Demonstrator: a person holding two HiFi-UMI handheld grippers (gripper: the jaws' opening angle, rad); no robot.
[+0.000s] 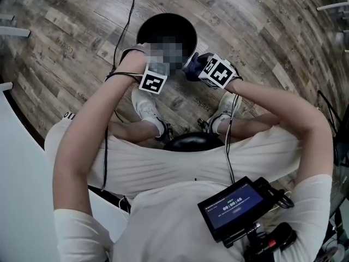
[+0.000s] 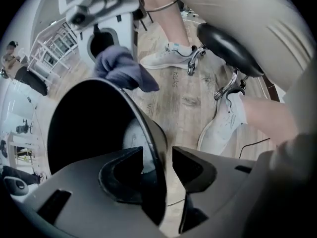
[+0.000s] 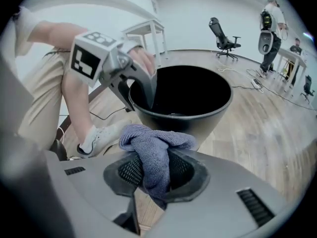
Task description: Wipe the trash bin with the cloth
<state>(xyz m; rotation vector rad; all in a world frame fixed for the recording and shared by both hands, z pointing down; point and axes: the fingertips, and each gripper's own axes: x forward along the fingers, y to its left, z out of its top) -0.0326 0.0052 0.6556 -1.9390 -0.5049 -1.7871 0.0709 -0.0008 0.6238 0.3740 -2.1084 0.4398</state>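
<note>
Right gripper is clamping the grey-blue cloth; left gripper, jaws parted, is straddling the trash bin rim — stool nearby.

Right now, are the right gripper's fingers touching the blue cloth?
Touching. The right gripper view shows the right gripper with its fingers squeezed shut on the cloth, which bunches up above them.

The trash bin is black; the cloth just beside its rim is dusky blue-grey. Around the bin the floor shows brown-grey wood-grain planks, the sneakers are white, and the marker cubes carry black-and-white square patterns.
</note>
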